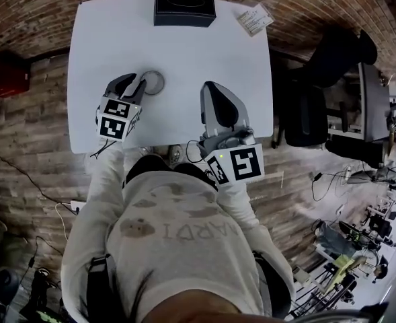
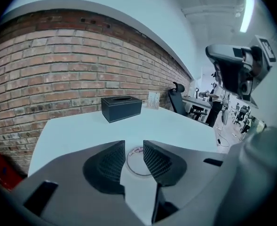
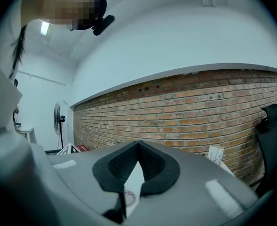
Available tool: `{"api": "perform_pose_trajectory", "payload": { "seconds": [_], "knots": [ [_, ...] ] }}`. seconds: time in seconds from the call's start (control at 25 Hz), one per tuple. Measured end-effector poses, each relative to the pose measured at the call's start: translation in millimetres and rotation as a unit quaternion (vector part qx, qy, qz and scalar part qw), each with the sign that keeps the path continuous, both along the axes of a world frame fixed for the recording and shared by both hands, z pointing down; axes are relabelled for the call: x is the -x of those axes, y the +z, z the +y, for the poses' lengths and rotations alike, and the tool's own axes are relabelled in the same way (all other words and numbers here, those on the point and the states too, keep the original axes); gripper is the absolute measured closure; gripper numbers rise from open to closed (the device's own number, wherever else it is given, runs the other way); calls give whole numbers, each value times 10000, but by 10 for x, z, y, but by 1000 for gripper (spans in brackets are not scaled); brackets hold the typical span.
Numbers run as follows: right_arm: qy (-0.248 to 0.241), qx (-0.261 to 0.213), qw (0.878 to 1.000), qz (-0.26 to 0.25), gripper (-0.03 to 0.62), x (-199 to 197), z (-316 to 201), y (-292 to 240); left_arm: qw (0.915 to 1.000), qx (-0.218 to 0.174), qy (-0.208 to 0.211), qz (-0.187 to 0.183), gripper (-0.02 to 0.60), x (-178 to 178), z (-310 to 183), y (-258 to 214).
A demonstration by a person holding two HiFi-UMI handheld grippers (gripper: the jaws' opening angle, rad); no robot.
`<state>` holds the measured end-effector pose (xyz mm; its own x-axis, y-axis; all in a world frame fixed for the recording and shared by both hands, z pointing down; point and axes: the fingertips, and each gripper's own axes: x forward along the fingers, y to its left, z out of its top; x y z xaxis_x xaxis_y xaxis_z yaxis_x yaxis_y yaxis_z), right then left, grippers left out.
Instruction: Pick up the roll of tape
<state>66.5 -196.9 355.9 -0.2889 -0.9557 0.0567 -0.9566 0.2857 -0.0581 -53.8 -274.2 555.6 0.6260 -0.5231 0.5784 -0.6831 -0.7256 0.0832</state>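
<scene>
The roll of tape [image 1: 152, 82], a thin clear ring, lies flat on the white table [image 1: 184, 49] near its front left. My left gripper [image 1: 136, 81] is open, angled down at the roll from the near side, its right jaw tip next to the ring. In the left gripper view the roll of tape [image 2: 137, 173] shows in the gap just beyond the left gripper [image 2: 134, 143]; the pads are not pressing on it. My right gripper [image 1: 209, 87] hovers over the table's front right, apart from the roll. Its jaw tips meet in the right gripper view [image 3: 138, 145], with nothing held.
A black tissue box [image 1: 184, 7] stands at the table's far edge, with a printed card [image 1: 255, 19] to its right. A black office chair [image 1: 319, 93] stands right of the table. A red case [image 1: 6, 73] sits on the floor at the left. Brick wall behind.
</scene>
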Motion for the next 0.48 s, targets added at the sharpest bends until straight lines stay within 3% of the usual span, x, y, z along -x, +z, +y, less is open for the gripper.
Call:
{"api": "perform_pose_trajectory", "payload": {
  "seconds": [0.48],
  "knots": [
    [477, 133, 9987, 139, 583, -301, 15, 62, 9971, 445, 255, -557, 454, -204, -164, 494]
  ]
}}
